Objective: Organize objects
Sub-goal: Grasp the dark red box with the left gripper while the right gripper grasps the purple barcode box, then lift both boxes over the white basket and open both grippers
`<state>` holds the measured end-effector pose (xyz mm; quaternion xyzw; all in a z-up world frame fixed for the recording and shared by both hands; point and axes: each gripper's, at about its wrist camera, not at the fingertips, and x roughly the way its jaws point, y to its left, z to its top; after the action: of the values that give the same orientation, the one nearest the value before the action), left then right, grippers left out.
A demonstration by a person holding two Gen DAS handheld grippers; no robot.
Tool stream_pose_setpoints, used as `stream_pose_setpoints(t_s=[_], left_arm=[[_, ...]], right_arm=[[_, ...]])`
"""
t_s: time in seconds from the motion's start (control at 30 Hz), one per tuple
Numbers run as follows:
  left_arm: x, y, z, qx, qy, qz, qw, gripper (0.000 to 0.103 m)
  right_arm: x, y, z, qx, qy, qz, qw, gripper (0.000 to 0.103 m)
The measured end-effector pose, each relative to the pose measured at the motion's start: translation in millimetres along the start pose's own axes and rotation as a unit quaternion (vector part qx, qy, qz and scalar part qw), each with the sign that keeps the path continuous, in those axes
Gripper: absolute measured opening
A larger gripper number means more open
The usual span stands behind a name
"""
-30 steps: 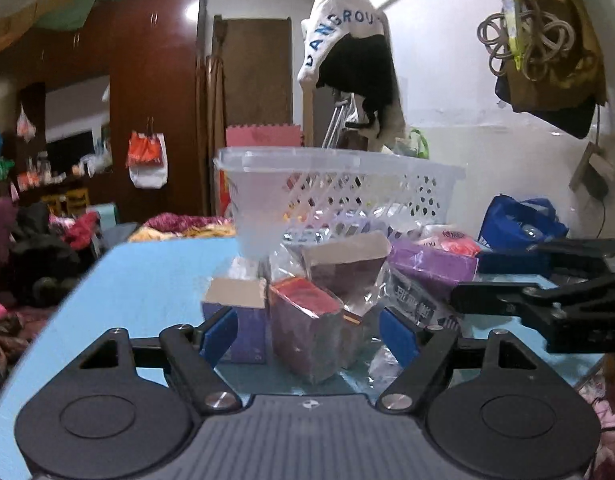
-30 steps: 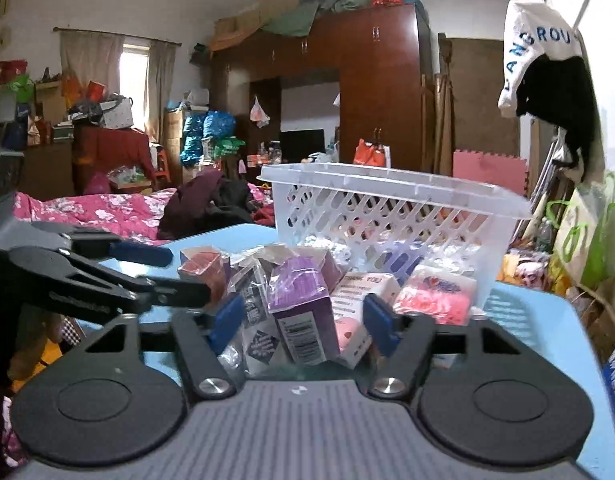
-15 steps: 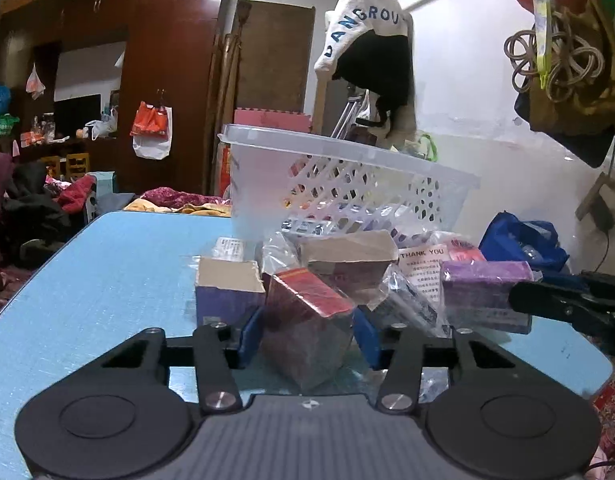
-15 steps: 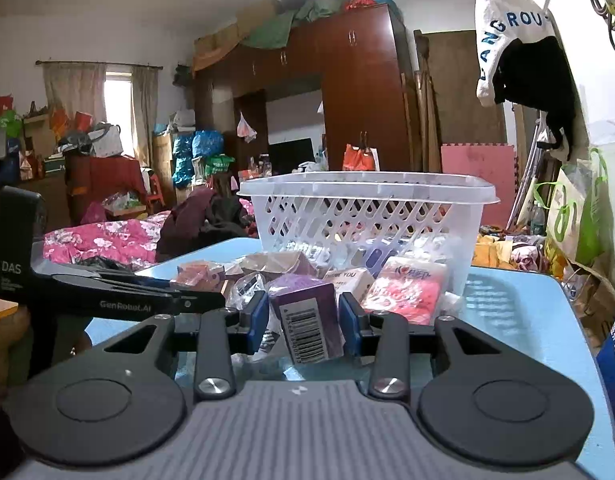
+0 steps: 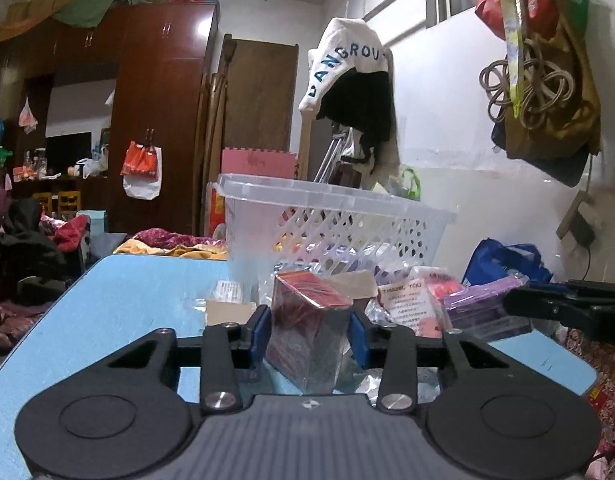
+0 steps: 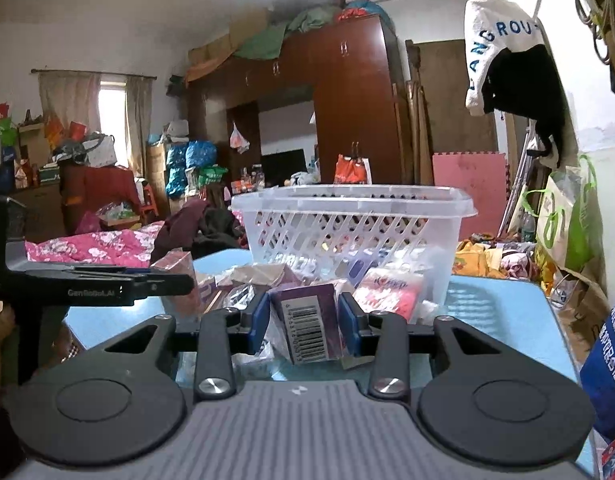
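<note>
My left gripper [image 5: 309, 334] is shut on a red-topped wrapped box [image 5: 307, 330], held tilted just above the blue table [image 5: 119, 300]. My right gripper [image 6: 303, 326] is shut on a purple box with a barcode [image 6: 309, 326]. A white lattice basket [image 5: 331, 224] stands behind the pile, also in the right wrist view [image 6: 351, 224]. Loose packets and boxes [image 5: 411, 304] lie in front of it. The right gripper shows as a black bar at the right of the left wrist view [image 5: 567, 308]; the left gripper shows at the left of the right wrist view [image 6: 95, 284].
A pink packet [image 6: 391, 290] leans on the basket's front. A blue bag [image 5: 507, 260] sits past the table's right edge. A white cap [image 5: 347, 68] and bags [image 5: 547, 80] hang on the right wall. A wardrobe and cluttered bedding lie beyond the table.
Both grippers have closed from open: the left on the red-topped box, the right on the purple box. Both boxes now sit higher and closer to the cameras.
</note>
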<state>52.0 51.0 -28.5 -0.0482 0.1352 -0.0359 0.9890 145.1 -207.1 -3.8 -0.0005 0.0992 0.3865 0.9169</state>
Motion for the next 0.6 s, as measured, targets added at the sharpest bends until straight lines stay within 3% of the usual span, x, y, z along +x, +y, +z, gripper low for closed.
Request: stream_pose_setpoints(t_s=[0.6], left_arm=[[4.8,0.2,-7.1,0.018,-0.001,0.025,0.9995,0.035]], right_arm=[[0.3,-3.1,0.3,0.006,-0.001,0.000,1.000,0.041]])
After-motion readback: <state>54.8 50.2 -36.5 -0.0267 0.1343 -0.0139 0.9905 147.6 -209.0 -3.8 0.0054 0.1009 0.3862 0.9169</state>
